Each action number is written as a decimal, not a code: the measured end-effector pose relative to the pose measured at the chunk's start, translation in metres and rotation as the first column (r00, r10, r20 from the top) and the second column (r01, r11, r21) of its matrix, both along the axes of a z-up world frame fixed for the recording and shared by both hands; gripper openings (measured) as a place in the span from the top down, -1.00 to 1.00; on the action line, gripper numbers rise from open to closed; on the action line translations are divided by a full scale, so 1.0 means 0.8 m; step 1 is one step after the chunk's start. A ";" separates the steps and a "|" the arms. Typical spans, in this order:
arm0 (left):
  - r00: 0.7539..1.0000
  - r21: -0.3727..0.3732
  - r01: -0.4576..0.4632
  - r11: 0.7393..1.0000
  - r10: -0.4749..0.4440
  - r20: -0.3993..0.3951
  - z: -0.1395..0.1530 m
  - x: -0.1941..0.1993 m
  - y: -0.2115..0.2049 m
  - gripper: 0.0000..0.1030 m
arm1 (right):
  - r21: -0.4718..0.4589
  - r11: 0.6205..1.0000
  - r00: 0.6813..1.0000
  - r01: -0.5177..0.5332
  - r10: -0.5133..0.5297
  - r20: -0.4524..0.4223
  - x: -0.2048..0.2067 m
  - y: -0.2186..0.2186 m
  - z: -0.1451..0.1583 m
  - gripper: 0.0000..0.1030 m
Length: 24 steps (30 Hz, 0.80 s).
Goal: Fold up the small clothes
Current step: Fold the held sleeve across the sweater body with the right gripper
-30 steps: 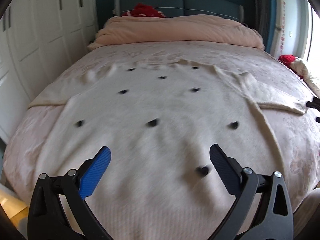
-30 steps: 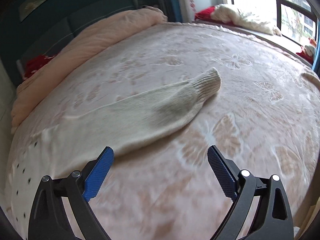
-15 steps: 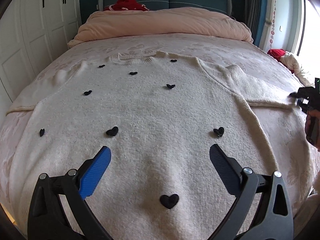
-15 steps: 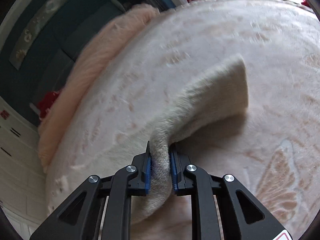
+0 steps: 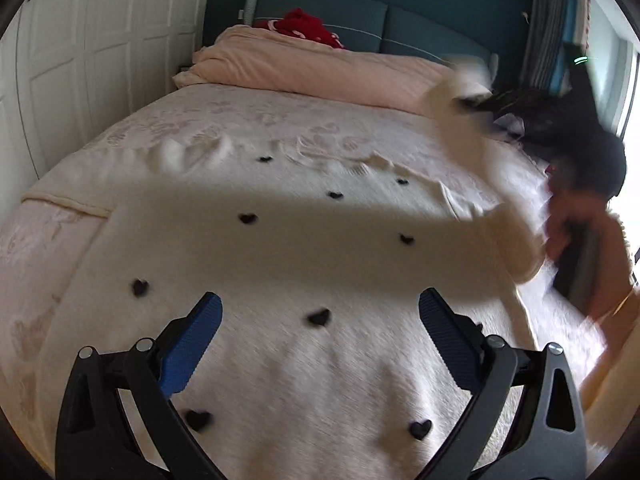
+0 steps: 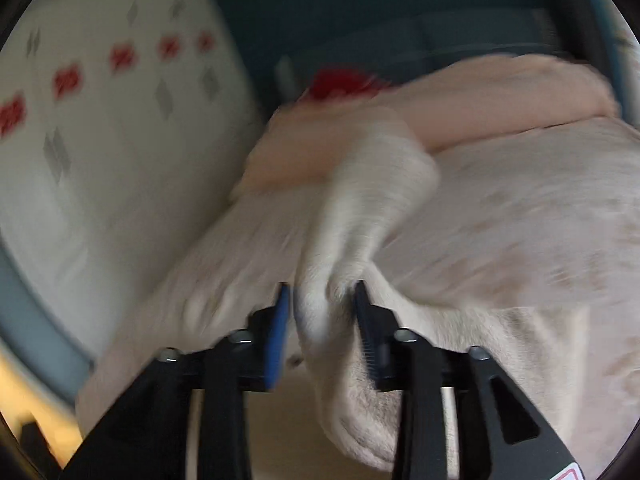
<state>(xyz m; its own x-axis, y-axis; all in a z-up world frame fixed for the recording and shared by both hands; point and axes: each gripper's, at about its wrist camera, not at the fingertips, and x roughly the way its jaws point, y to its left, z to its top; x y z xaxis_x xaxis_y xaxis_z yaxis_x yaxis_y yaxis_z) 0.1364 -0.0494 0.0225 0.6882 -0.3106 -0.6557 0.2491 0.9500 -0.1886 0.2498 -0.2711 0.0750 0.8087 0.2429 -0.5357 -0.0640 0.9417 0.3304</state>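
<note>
Left gripper (image 5: 320, 312) spread wide, holding nothing, poised low over the near part of the sweater (image 5: 280, 264). Cream knit, dotted with small black hearts (image 5: 319, 317), spread flat across the bed (image 5: 240, 120), one heart lying just between the open fingers. A broad shadow band across the knit's middle. Off to the right in the left view, the sleeve (image 5: 464, 128) lifted off the bed and blurred, rising toward a blurred dark shape that looks like the other tool with a hand (image 5: 576, 248) around it.

Right gripper (image 6: 320, 304) closed on the sleeve (image 6: 360, 240): cream knit pinched between the blue pad and the black one, bunched in the gap, a fold sagging below the fingers and the ribbed cuff standing up beyond them. Heavy blur throughout the right view.

Farther back, a rolled pink duvet (image 5: 304, 68) across the head of the bed, something red (image 5: 304, 28) on top of it against the teal headboard (image 5: 360, 20). White wardrobe doors (image 5: 100, 40) along the left, a striped curtain (image 5: 548, 32) and bright window at far right.
</note>
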 end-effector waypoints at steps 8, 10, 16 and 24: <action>0.997 -0.123 0.042 0.991 -0.050 -0.061 0.016 0.079 0.018 -0.90 | -0.211 0.965 0.979 0.158 -0.181 -0.097 -0.099 -0.034 -0.057 -0.22; 0.993 -0.128 0.030 0.991 -0.044 -0.111 0.003 0.116 0.001 -0.90 | -0.265 0.941 0.953 0.211 -0.258 -0.158 -0.120 -0.068 -0.077 -0.23; 0.962 -0.193 -0.095 0.977 0.040 -0.268 -0.057 0.216 -0.036 -0.84 | -0.188 0.951 0.904 0.247 -0.296 -0.308 -0.159 -0.117 -0.141 -0.23; 0.934 -0.180 -0.147 0.973 0.076 -0.350 -0.088 0.265 -0.058 0.80 | -0.094 0.964 0.918 0.249 -0.266 -0.294 -0.110 -0.124 -0.152 0.21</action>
